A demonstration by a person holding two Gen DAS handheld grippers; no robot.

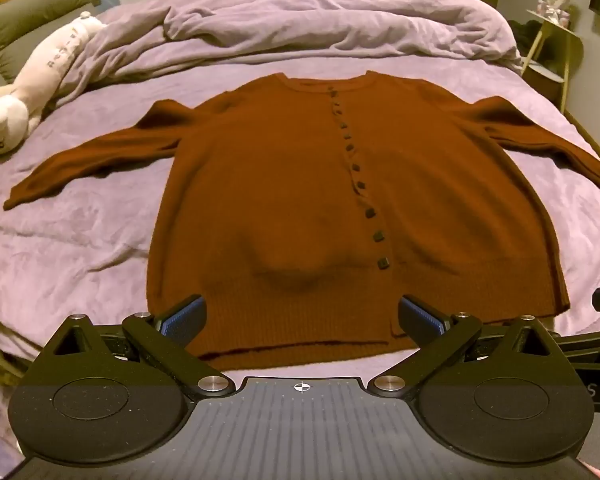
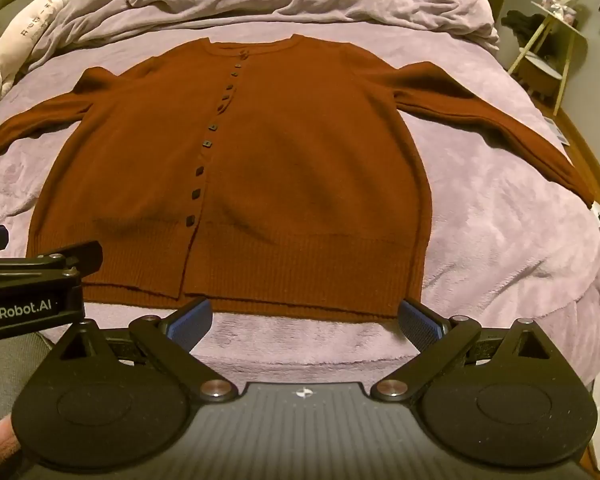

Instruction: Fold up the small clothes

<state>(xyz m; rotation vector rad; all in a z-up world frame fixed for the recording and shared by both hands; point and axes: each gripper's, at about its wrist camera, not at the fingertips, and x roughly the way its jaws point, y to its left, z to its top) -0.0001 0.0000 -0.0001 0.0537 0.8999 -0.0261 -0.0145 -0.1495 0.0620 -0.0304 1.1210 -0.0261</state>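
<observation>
A rust-brown buttoned cardigan (image 1: 300, 184) lies flat and face up on the lilac bed cover (image 1: 80, 240), sleeves spread out to both sides, hem nearest me. It also shows in the right wrist view (image 2: 280, 160). My left gripper (image 1: 302, 316) is open and empty, hovering over the middle of the hem. My right gripper (image 2: 305, 320) is open and empty, just short of the hem's right part. The left gripper's body (image 2: 32, 280) shows at the left edge of the right wrist view.
A crumpled lilac duvet (image 1: 320, 20) is heaped at the far end of the bed. A white plush toy (image 1: 32, 88) lies at the far left. A small side table (image 1: 552, 48) stands off the bed's far right.
</observation>
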